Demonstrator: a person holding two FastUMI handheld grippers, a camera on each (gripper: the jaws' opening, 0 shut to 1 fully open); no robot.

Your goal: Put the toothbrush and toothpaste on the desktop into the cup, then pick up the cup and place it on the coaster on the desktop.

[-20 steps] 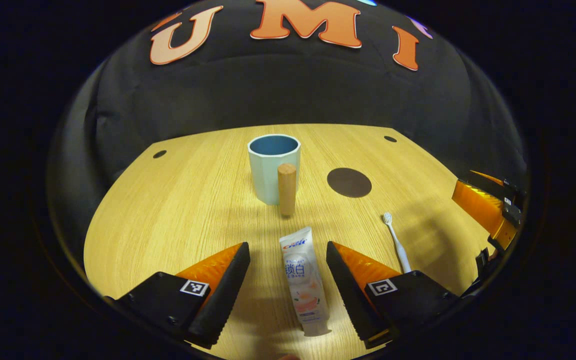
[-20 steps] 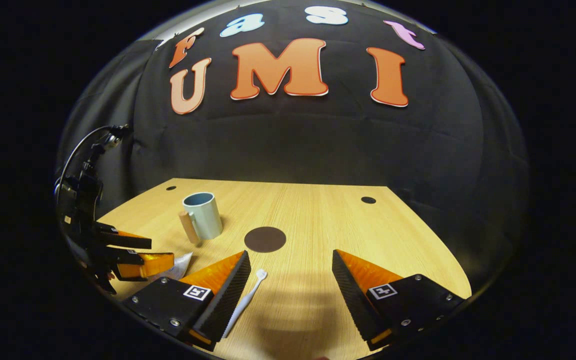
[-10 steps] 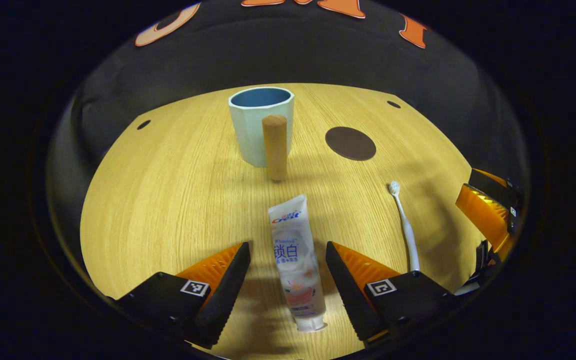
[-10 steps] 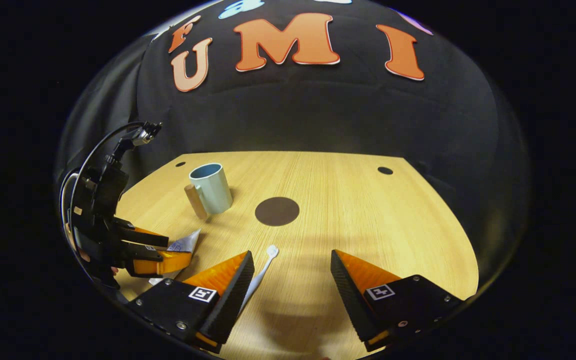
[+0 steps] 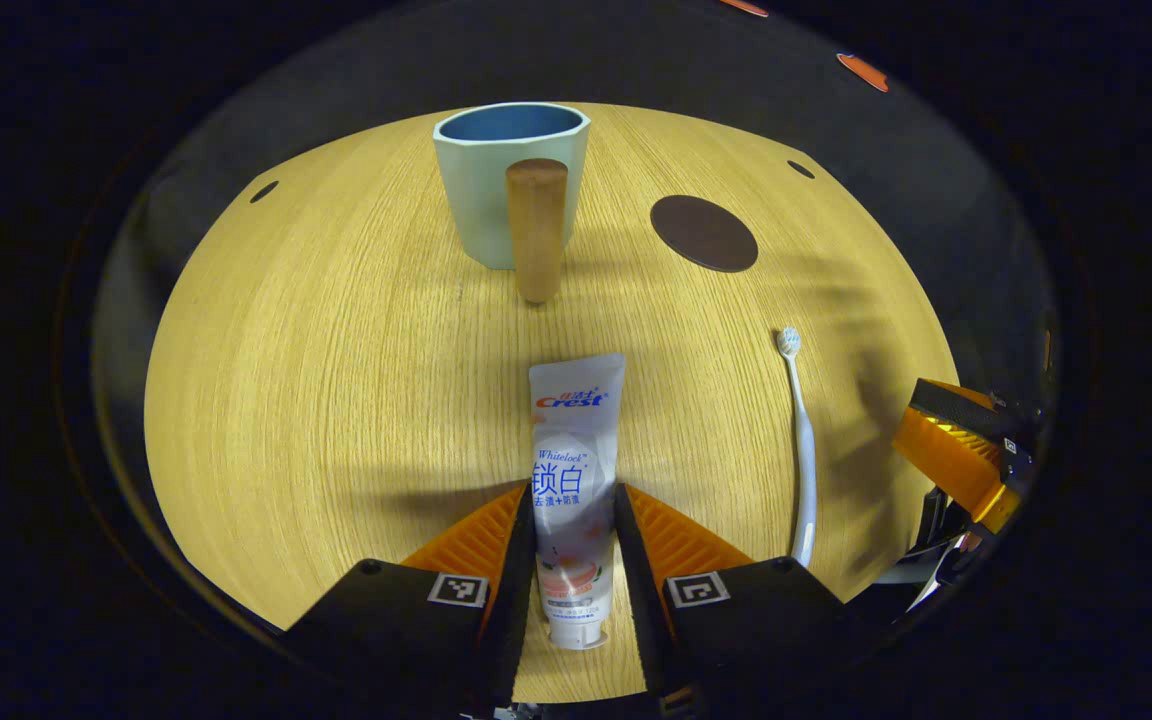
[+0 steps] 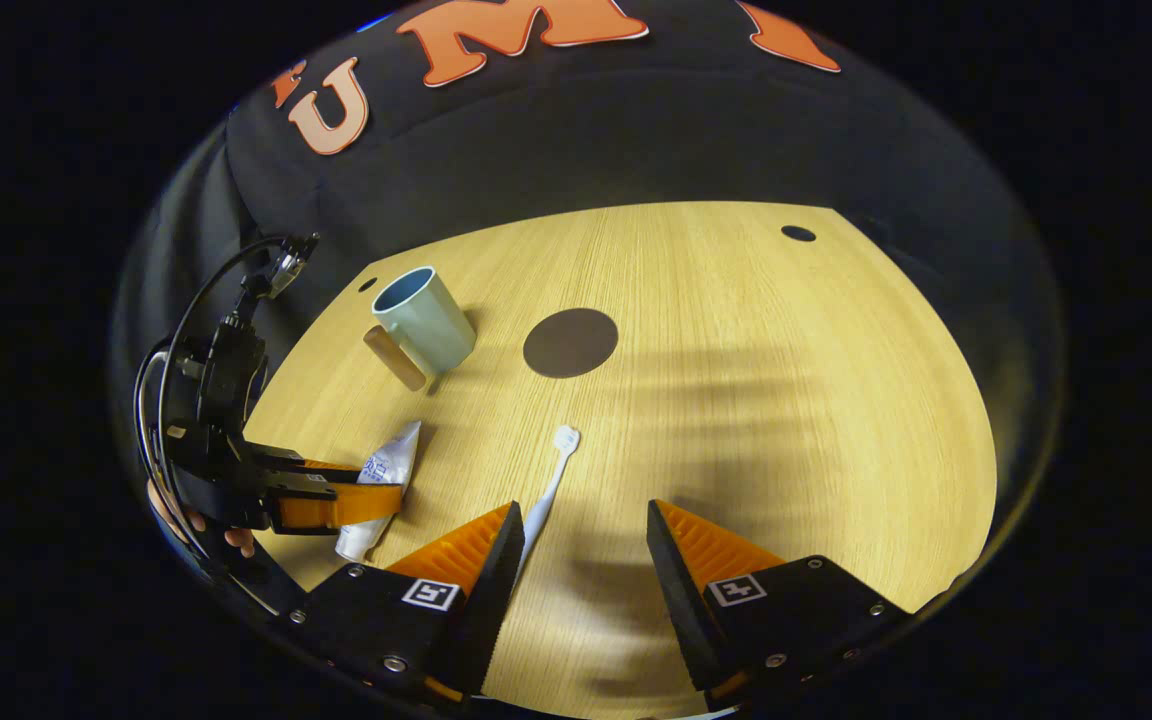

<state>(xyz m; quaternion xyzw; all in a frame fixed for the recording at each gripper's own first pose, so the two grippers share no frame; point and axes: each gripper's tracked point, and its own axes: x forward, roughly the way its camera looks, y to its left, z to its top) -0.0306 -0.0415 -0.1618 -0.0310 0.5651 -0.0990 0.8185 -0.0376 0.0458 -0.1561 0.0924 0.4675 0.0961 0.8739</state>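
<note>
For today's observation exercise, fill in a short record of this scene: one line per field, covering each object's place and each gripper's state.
surface: wooden desktop
cup: upright, handle facing the left gripper view
coaster: bare, to the right of the cup
toothpaste: lying flat, cap end between the fingers
toothbrush: lying flat, untouched
left gripper: closed on the toothpaste
right gripper: open, beside the toothbrush handle

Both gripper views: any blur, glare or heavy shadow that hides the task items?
Left gripper view: sharp; fisheye bows the desktop; toothpaste and cup evenly lit. Right gripper view: soft banded shadows fall across the desktop right of the toothbrush; coaster clear, no glare.
</note>
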